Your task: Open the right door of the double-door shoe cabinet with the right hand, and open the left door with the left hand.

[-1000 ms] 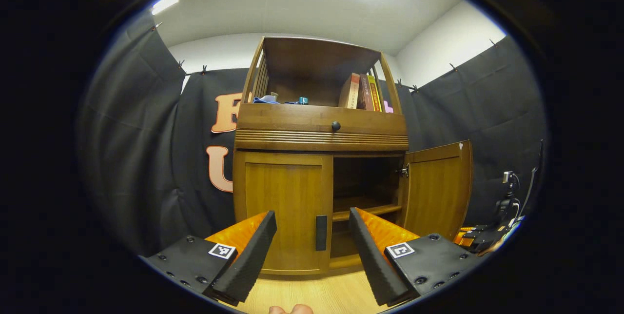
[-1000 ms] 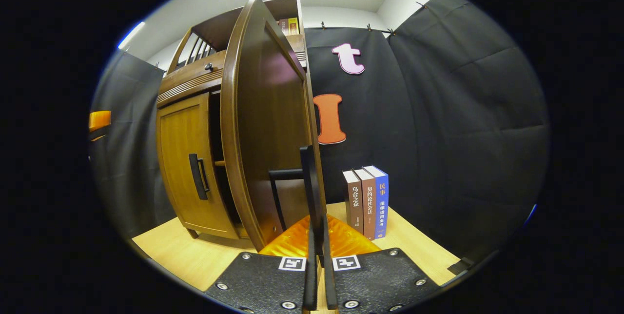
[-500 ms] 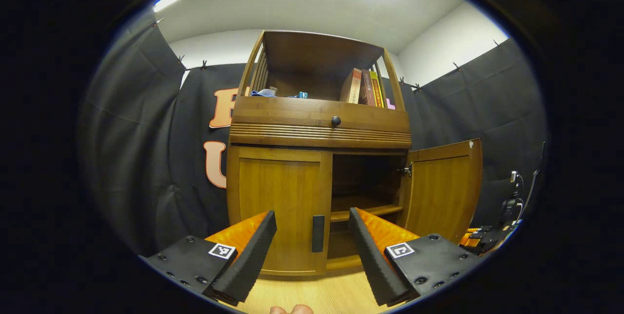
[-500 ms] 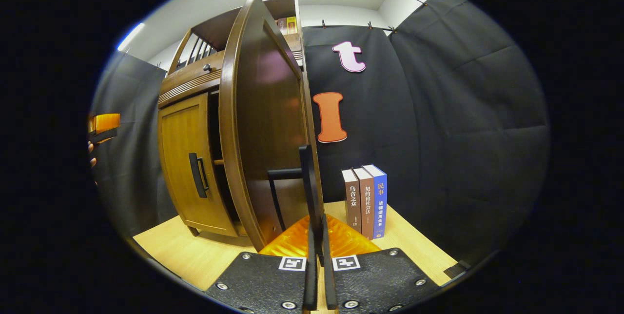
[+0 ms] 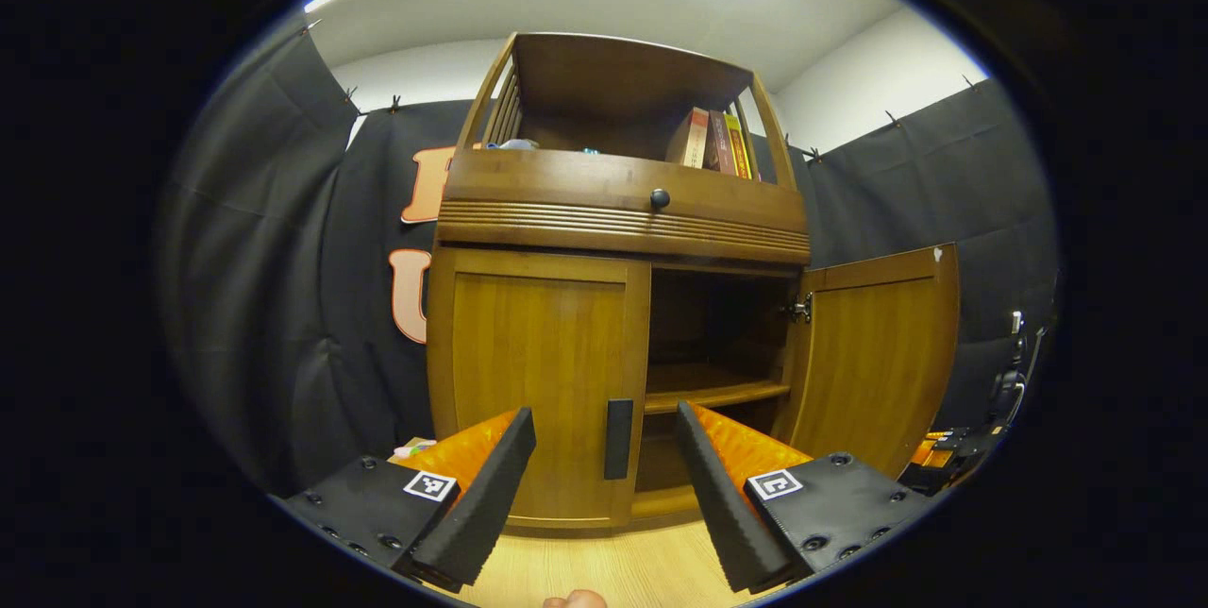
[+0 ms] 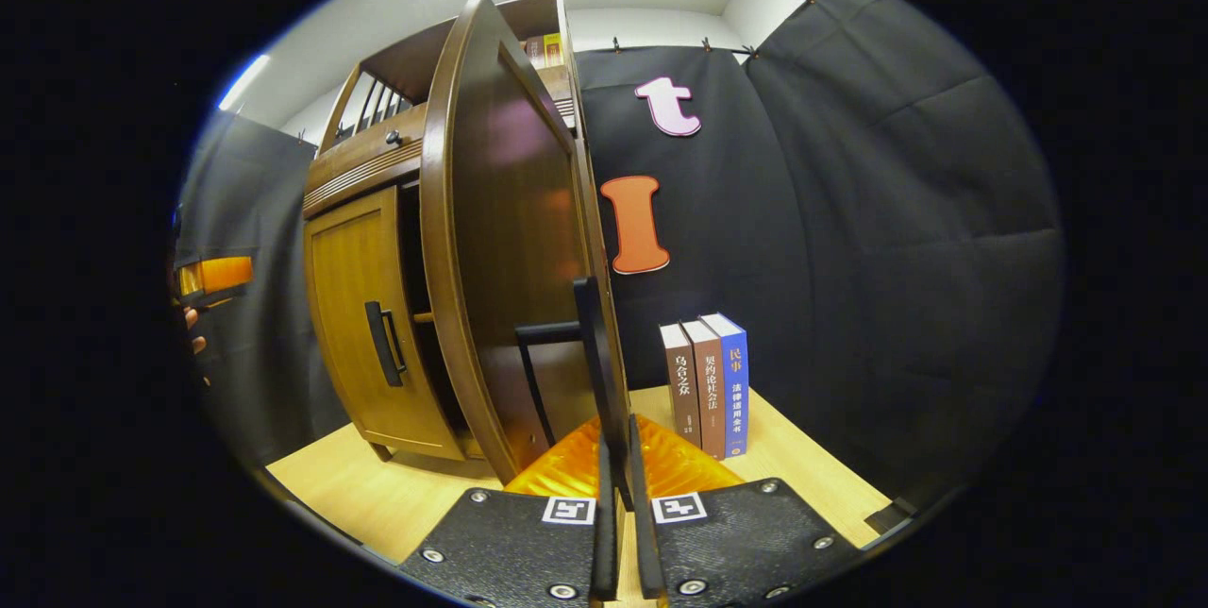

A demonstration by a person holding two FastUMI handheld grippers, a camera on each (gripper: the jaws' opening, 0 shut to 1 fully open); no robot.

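Observation:
The wooden shoe cabinet [image 5: 623, 211] stands straight ahead in the left gripper view. Its left door [image 5: 538, 381] is closed, with a black vertical handle [image 5: 618, 438] at its right edge. My left gripper [image 5: 601, 424] is open, its fingers on either side of that handle but short of it. The right door [image 5: 878, 363] is swung wide open, showing dark shelves [image 5: 713, 391]. In the right gripper view my right gripper [image 6: 618, 457] is shut on the right door's black handle [image 6: 593, 344], with the right door [image 6: 500, 211] edge-on in front. The left gripper [image 6: 217, 273] appears at the far left.
Three books [image 6: 708, 386] stand on the wooden surface [image 6: 396, 495] right of the cabinet, behind the open door. More books [image 5: 713, 138] sit on the top shelf above a drawer knob [image 5: 659, 199]. Cables and equipment [image 5: 953, 447] lie at the far right.
My left gripper has moved closer to the cabinet, so the left door and its handle look larger and nearer between the fingers. The right gripper stays shut on the right door's handle.

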